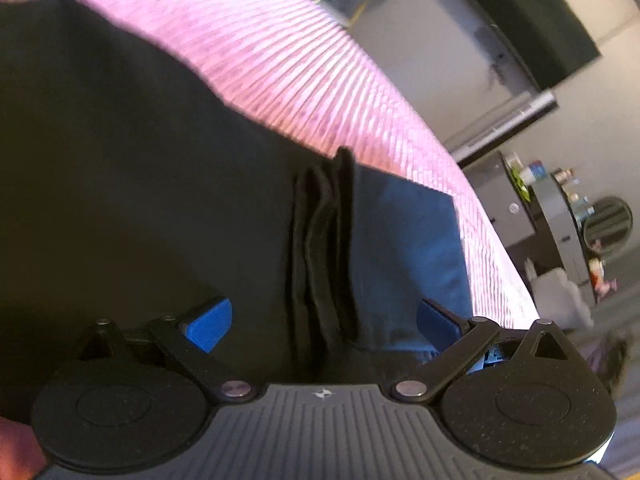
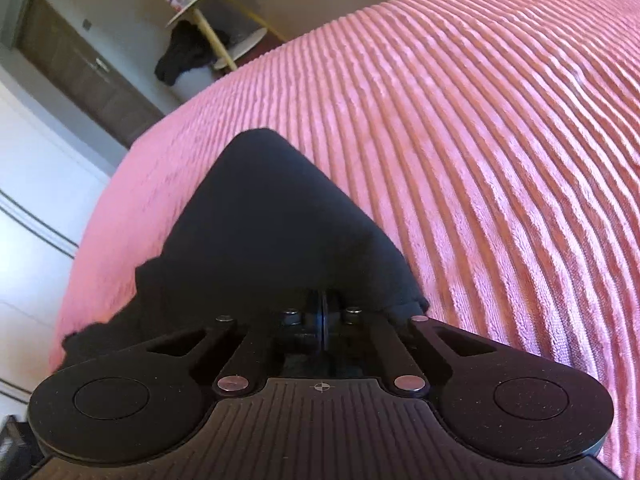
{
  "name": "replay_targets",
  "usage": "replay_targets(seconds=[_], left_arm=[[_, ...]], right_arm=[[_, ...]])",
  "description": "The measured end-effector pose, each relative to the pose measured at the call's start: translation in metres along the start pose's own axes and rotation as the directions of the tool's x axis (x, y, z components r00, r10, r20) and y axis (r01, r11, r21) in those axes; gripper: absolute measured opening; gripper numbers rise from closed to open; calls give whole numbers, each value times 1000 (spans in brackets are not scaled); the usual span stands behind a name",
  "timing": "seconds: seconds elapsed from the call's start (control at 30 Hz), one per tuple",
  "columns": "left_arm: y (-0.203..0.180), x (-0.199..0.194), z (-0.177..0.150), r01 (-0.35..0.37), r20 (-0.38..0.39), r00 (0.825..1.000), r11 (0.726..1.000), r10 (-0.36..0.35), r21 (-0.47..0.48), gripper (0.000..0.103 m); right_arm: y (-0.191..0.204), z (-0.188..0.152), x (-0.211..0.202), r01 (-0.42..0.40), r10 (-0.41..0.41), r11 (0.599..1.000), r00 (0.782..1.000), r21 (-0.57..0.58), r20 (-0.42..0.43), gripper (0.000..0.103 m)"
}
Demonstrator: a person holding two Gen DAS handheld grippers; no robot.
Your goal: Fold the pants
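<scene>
RELATION: we find the black fabric pants (image 1: pixel 120 200) on the pink ribbed bedspread (image 2: pixel 480 120), folded edge running straight ahead | left gripper (image 1: pixel 324 320) spread astride it | right gripper (image 2: pixel 322 312) pinching pants.

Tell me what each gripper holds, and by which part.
Right gripper is shut on the black pants, pinching a bunched edge. Left gripper is open, holding nothing.

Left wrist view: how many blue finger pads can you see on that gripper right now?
2. One blue pad sits at lower left, the other at lower right, spread wide apart with a bunched ridge of the black pants standing between them, untouched.
</scene>
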State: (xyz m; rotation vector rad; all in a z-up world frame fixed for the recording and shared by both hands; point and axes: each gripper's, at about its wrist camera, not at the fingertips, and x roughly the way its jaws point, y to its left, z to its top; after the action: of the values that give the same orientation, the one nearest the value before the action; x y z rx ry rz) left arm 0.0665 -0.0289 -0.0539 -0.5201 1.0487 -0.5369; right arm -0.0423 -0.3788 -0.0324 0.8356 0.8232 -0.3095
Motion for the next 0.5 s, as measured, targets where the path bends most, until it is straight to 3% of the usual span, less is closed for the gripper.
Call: replay_targets(seconds=[0.13,0.23,0.27,0.33,0.4,0.5], left_arm=[[-5,11,3,-3,27,1000,999,4,-51,99],[-4,23,2,61,22,998,992,-59,-108,96],[-1,25,-1,89,17,996,987,-87,-130,90],[7,32,-3,112,-1,993,979,-114,-171,54],[15,37,-5,117,-11,992,972,-122,-203,34],[25,41,-6,114,-18,992,963,-122,-244,13]], right_arm=[[-12,2,-10,-67,66,995,998,70,12,5],[-17,0,-16,-101,99,990,995,97,18,13],[-17,0,-15,-112,110,989,994,101,19,17],[-17,0,-16,-135,133,986,991,95,26,24],[-14,-2,-19,-166,164,983,986,79,35,36],[-13,-2,-19,-191,189,979,981,72,37,39]])
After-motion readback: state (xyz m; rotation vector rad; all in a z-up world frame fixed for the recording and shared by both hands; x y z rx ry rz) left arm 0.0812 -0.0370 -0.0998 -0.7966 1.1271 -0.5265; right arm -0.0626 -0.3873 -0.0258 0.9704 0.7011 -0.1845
